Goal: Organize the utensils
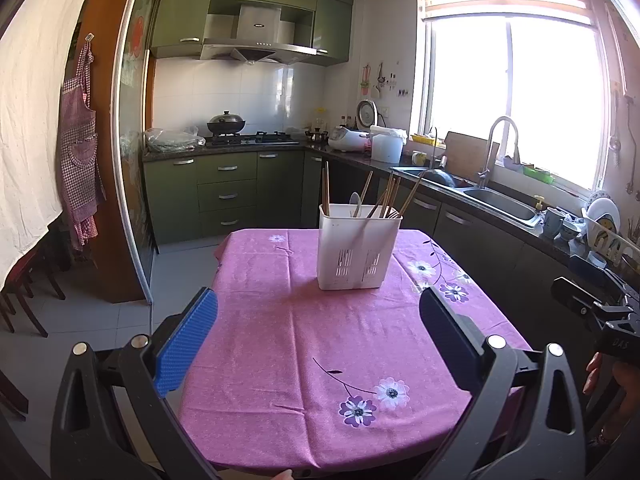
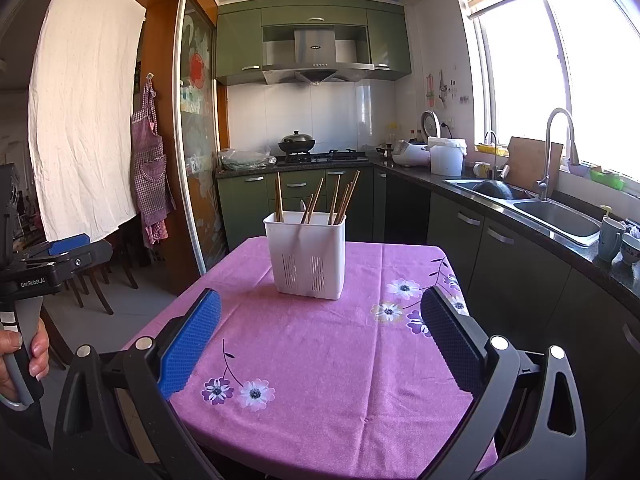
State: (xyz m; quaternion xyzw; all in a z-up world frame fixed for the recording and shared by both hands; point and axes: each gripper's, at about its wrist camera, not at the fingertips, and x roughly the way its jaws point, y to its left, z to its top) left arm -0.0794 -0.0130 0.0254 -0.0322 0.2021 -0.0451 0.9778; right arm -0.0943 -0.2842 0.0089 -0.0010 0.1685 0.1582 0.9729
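Chopsticks of brown wood [image 1: 387, 196] and a pale spoon [image 1: 355, 203] are seen standing upright in the white slotted plastic utensil holder [image 1: 356, 252], which sits toward the far end of the table under a pink flowered tablecloth [image 1: 320, 340]. No utensil is seen lying loose on the cloth, so the scene fits both a sorted holder and one awaiting re-sorting between its compartments. The left tongs [image 1: 318, 320] and right tongs [image 2: 320, 320] are held spread wide and empty above the near edge. Any grasp on the thin, smooth sticks is best made high on the shaft, with the textured blue pads [image 2: 192, 344] squared to it. The light holder could tip easily.
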